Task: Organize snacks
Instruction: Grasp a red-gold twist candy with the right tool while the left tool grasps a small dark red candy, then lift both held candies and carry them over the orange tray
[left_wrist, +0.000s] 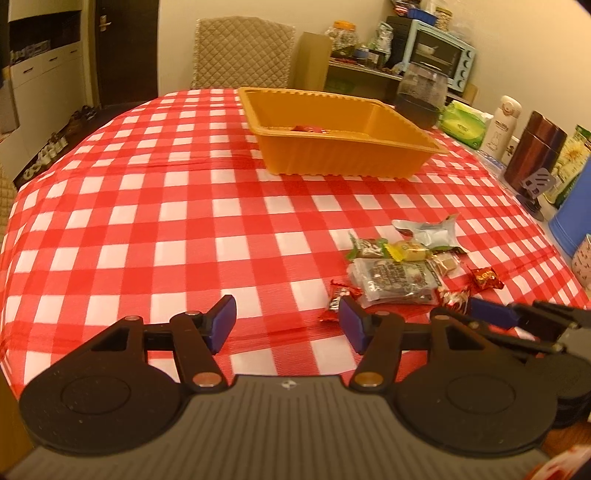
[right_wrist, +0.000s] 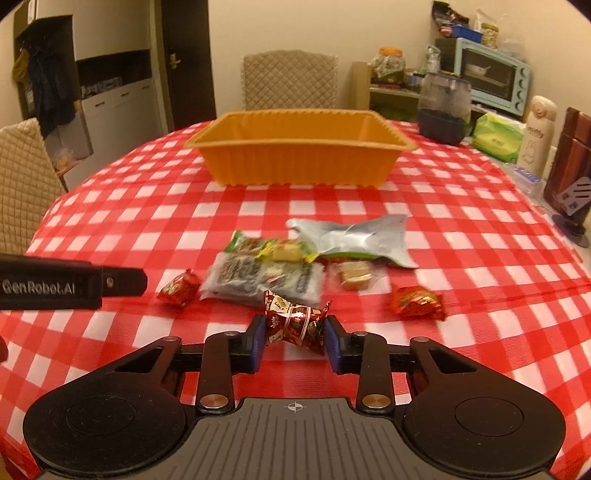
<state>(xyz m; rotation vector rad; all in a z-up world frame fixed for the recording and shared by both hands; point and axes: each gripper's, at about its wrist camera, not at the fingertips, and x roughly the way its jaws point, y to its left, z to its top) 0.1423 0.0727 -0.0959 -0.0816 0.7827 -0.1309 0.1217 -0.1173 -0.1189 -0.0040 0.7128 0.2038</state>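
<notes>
Pinching a red candy at the near edge of the pile

Closing on one piece at a time makes sense to us: the right tool (right_wrist: 295, 338) has its blue pads set against the two twisted ends of a red-and-gold wrapped candy (right_wrist: 297, 323), which lies crosswise between them on the desk (right_wrist: 480, 251), nearest of all the snacks. We read the pads as pressing the wrapper, the jaws narrowed to about the candy's length. It has not left the checked cloth that we can tell.

The remaining snacks sit just beyond in a loose heap: a grey cookie packet (right_wrist: 264, 278), a silver foil pouch (right_wrist: 354, 238), a small green-and-yellow bar (right_wrist: 273, 249), a clear-wrapped biscuit (right_wrist: 354, 278), and two more red candies, one to the left (right_wrist: 179, 288) and one to the right (right_wrist: 417, 302). The near one is the easy pick because nothing overlaps it.

The left tool (left_wrist: 288, 325) hovers beside the heap, jaws about half open with nothing between them, probably kept ready for the next piece.

The orange tray (right_wrist: 295, 162) stands well apart at the far side, mouth up; the left view shows something red (left_wrist: 306, 128) already inside, so we judge it the destination.
</notes>
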